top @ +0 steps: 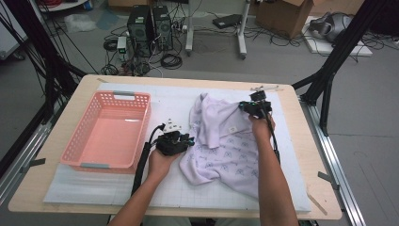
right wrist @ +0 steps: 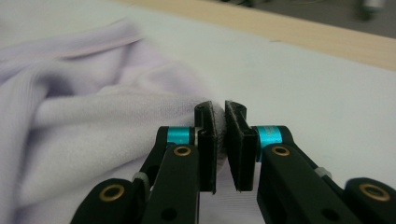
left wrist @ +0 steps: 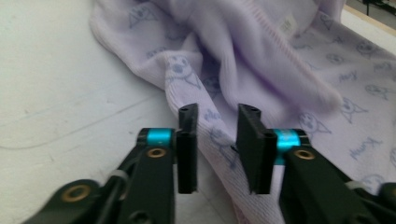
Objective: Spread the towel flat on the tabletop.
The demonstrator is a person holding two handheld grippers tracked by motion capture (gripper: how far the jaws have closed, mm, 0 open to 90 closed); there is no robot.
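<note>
Lying crumpled — garment (top: 221,141) (lilac) running near-left to far-right.

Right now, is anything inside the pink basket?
The pink basket looks empty: its bare floor shows. The near wall hides a strip behind it. The lilac garment lies on the mat beside it.

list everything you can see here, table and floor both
garment: one, pale lilac with small printed faces, crumpled on the mat right of centre
basket: one, pink plastic, nothing in it, left side of the mat
mat: one, white, covers most of the table
table: one, light wood
computer towers: two, black, on the floor beyond the table
cardboard box: one, brown, floor at far right
left tool: one, black, jaws apart over the garment's edge
right tool: one, black, jaws pinching a fold of the garment
forearms: two, entering from the bottom
</note>
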